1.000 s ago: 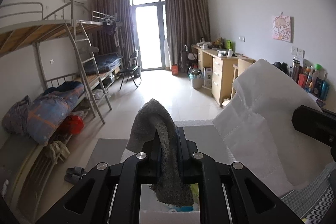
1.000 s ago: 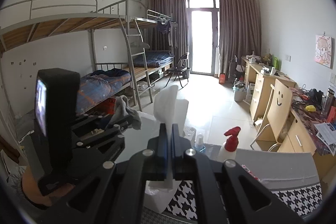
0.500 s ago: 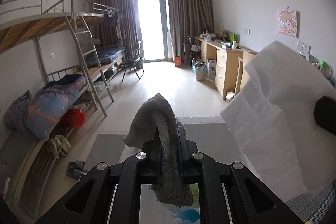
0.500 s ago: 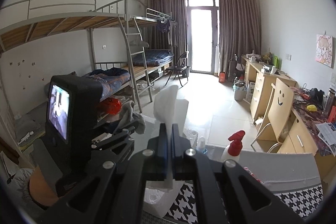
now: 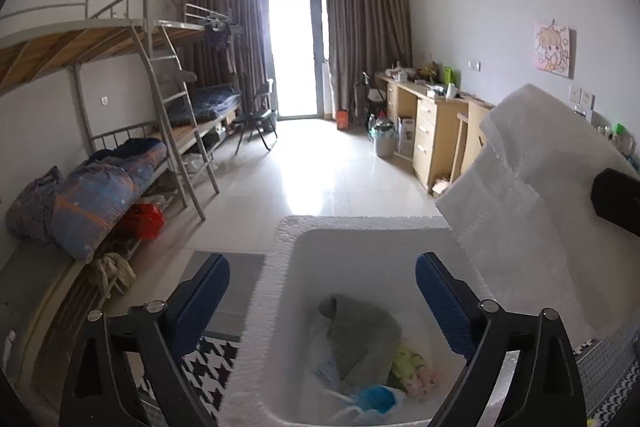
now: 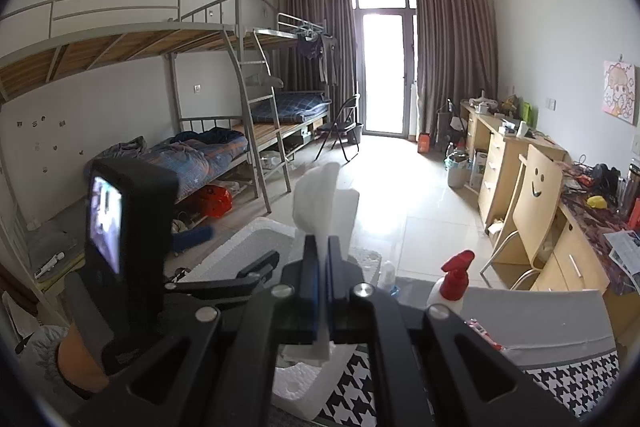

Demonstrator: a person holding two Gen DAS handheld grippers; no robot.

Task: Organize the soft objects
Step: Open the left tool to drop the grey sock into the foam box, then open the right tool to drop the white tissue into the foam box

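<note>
Directly below the left tool (image 5: pixel 322 295), whose jaws are opening and empty, the grey cloth (image 5: pixel 362 335) lies in the foam box (image 5: pixel 280 307). To its right, the right tool (image 6: pixel 322 259) stays clamped on the white sheet (image 5: pixel 532 211), nearer the box's right rim.

The grey sock (image 5: pixel 362 333) is lying crumpled inside the white foam box (image 5: pixel 280 307), draped over a clear bag and sitting just beside a yellow-green and pink soft item (image 5: pixel 412 367) and a blue one (image 5: pixel 374 397) at the bottom. The white cloth (image 6: pixel 320 195) is standing upright, its lower edge hanging down over the box's near rim, and in the left view it is spreading wide at the box's right side.
</note>
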